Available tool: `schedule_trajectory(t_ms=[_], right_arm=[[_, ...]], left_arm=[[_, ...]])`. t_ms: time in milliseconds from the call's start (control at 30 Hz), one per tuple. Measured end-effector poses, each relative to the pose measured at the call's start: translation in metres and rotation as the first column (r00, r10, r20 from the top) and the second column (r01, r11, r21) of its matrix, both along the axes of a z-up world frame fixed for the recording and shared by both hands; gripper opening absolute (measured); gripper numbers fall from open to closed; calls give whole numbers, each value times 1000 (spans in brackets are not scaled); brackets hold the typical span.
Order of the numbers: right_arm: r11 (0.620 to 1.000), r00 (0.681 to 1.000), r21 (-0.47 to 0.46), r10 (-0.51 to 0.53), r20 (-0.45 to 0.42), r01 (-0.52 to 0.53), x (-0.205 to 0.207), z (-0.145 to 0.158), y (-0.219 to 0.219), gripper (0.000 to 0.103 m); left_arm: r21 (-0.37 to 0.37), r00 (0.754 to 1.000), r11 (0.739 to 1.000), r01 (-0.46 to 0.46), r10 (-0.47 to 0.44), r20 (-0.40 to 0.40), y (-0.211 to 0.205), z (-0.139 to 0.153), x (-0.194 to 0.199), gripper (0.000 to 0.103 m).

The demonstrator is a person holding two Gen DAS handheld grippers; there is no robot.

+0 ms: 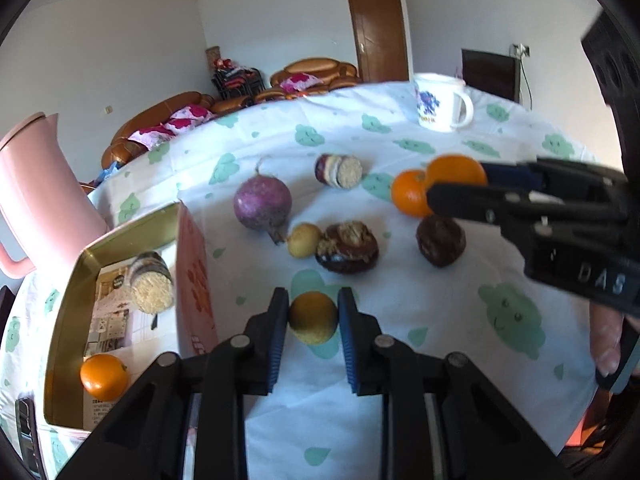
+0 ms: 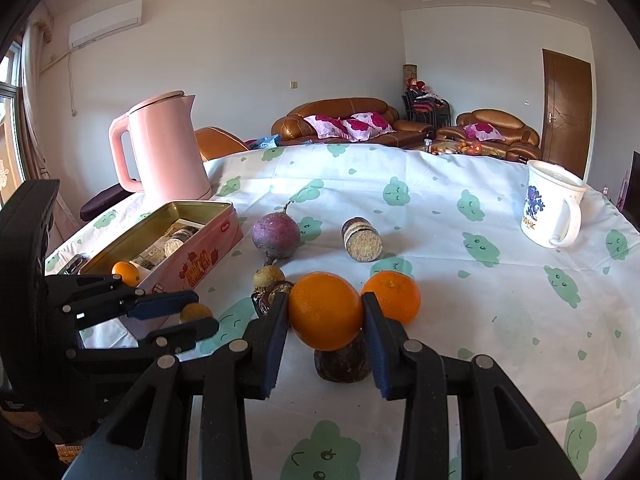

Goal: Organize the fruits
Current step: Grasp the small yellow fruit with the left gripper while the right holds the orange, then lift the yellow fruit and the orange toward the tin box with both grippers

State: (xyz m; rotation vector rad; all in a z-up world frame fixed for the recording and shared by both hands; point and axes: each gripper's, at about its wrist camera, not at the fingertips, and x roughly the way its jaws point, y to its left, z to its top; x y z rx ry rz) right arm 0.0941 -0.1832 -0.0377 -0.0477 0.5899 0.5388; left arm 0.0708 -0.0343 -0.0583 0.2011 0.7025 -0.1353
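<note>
My left gripper (image 1: 313, 314) is shut on a small yellow fruit (image 1: 313, 322), held just above the cloth beside the pink tin (image 1: 192, 280). The tin holds an orange (image 1: 104, 376) and a round cake (image 1: 152, 286). My right gripper (image 2: 325, 314) is shut on an orange (image 2: 325, 310), lifted above a dark brown fruit (image 2: 342, 362); it also shows in the left wrist view (image 1: 456, 180). A second orange (image 2: 394, 296) lies on the cloth just behind. A purple round root (image 2: 276, 236), a small yellow fruit (image 2: 268, 276) and a split dark fruit (image 1: 348, 246) lie mid-table.
A pink kettle (image 2: 164, 148) stands behind the tin at the table's left edge. A white mug (image 2: 550, 210) stands at the far right. A cylindrical cake (image 2: 362, 240) lies on its side mid-table. A phone (image 1: 26, 432) lies left of the tin.
</note>
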Motion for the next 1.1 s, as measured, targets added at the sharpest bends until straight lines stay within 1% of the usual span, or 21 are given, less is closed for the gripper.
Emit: schedule_trajectory(t_ms=[200, 467, 700, 833, 1100], right_arm=[[1000, 999, 22, -1, 34, 0, -6, 4, -5, 38], [1000, 998, 23, -1, 56, 0, -9, 6, -5, 38], [1000, 996, 30, 1, 92, -4, -16, 9, -6, 38], [999, 994, 37, 0, 109, -4, -19, 11, -7, 38], [999, 986, 51, -3, 169, -5, -29, 15, -10, 38]], left_arm=[[-13, 999, 1000, -25, 26, 46, -3, 5, 2, 26], [-38, 997, 999, -24, 27, 78, -5, 10, 2, 26], [-61, 992, 998, -33, 40, 119, -4, 14, -2, 26], [-84, 989, 996, -39, 50, 142, -1, 17, -5, 26], [-132, 979, 990, -47, 72, 193, 4, 23, -10, 26]])
